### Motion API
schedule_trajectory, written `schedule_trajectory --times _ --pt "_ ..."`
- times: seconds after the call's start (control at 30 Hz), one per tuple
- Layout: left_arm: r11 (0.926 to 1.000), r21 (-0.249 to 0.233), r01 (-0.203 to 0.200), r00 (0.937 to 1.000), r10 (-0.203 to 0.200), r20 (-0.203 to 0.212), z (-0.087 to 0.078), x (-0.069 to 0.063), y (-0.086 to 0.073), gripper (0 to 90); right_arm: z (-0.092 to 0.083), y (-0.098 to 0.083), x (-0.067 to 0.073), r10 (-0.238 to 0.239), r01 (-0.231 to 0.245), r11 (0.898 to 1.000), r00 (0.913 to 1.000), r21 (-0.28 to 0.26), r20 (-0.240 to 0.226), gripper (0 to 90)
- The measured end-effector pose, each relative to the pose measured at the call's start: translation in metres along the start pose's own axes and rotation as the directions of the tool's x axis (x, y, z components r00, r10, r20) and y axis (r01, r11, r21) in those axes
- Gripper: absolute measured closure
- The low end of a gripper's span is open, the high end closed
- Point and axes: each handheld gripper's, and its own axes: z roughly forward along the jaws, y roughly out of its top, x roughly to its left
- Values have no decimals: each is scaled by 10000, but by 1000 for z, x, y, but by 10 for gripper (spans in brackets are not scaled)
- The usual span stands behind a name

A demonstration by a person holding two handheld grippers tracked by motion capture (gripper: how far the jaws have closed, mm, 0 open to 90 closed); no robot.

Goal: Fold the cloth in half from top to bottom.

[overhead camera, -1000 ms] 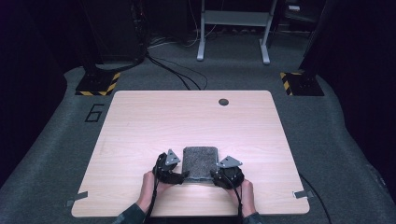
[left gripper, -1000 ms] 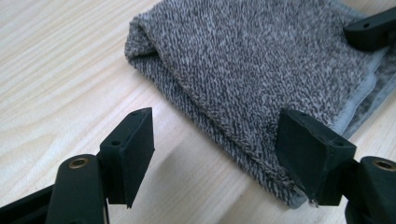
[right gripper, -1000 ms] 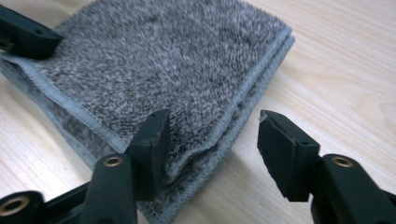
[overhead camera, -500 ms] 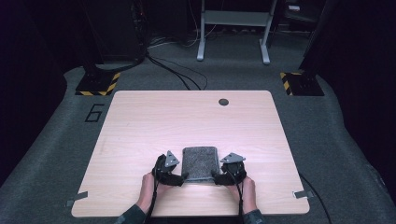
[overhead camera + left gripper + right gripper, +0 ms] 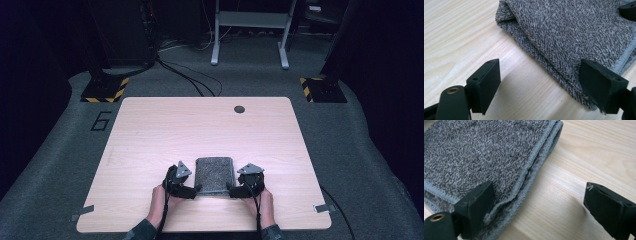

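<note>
A folded grey towel (image 5: 215, 175) lies flat near the front edge of the wooden table (image 5: 210, 130). My left gripper (image 5: 198, 189) rests at its near left corner and my right gripper (image 5: 230, 190) at its near right corner. In the left gripper view the jaws (image 5: 540, 67) stand wide apart after just opening, and the towel's folded edge (image 5: 574, 32) runs loose between them. In the right gripper view the jaws (image 5: 539, 187) have also just been opening. One jaw hangs over the towel's hemmed corner (image 5: 486, 152) and the other over bare wood, with no pad pressing.
A dark round grommet (image 5: 239, 109) sits near the table's far edge. Tape strips mark the near corners (image 5: 81, 215) (image 5: 324, 208). Stands with yellow-black bases (image 5: 104, 90) (image 5: 322, 89), cables and a metal frame (image 5: 250, 30) stand on the grey floor beyond.
The towel lies where it was. Both hands stay at its near corners and have hardly moved.
</note>
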Motion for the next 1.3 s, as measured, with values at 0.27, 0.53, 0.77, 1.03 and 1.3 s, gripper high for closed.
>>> schedule_trajectory --times 0.27,0.53,0.77,1.03,1.3 --pt "9983 -219 545 9983 -539 242 -10 8 1 115 -6 -1 -9 439 -447 9988 9983 -208 -383 11" --pt "9956 -565 747 9966 -765 -298 -38 20 -10 101 -41 -4 -22 461 -468 9955 9989 -830 -97 16" --pt "9935 -476 1034 9897 -1075 -942 -57 39 -31 96 -63 -24 -44 793 -733 9935 9945 -869 678 24" --pt "9792 -365 1997 9629 -2030 -1776 -73 68 -69 92 -77 -53 -73 1107 -1053 9935 9823 -436 1511 28" --pt "9654 -442 2569 9352 -2599 -2406 -83 87 -95 78 -85 -81 -107 1870 -1857 9823 9617 -252 2005 43"
